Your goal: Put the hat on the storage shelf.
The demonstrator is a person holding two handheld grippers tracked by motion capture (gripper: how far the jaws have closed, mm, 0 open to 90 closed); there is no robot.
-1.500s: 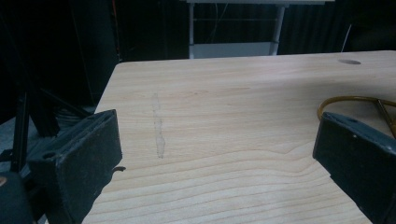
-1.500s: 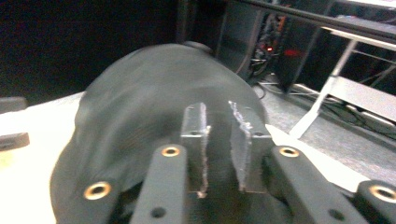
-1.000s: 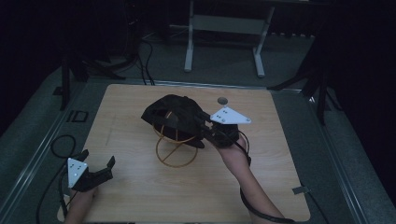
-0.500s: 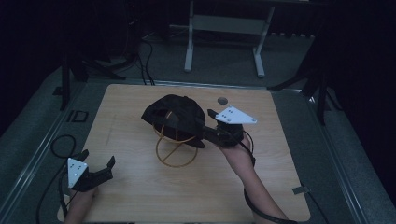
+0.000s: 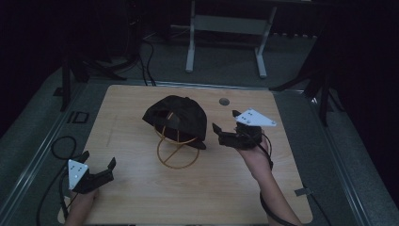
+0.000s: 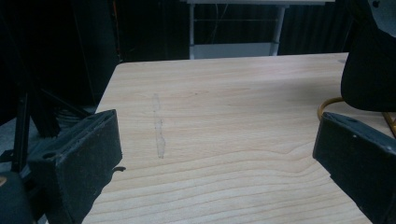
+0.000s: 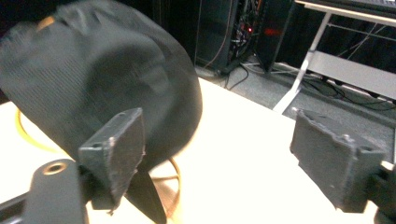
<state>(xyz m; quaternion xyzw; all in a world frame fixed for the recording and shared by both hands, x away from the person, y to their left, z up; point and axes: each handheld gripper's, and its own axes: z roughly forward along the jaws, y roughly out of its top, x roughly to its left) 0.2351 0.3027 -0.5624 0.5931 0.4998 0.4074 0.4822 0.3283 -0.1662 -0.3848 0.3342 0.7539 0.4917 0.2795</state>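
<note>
soft, light black cap (image 5: 176, 117) at frame centre atop a wire stand (image 5: 177, 153), best pinched at its stiffer brim; right gripper (image 5: 222, 133) just opened wide, empty.

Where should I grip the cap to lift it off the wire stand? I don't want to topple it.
Probably the brim, taken from the right gripper's side. It juts out flat and low toward that gripper, clear of the gold stand, so open fingers can slide over its edge. The rounded crown gives less purchase.

Right gripper (image 5: 221, 134) off the cap (image 5: 176, 117) — jaws just opened.
</note>
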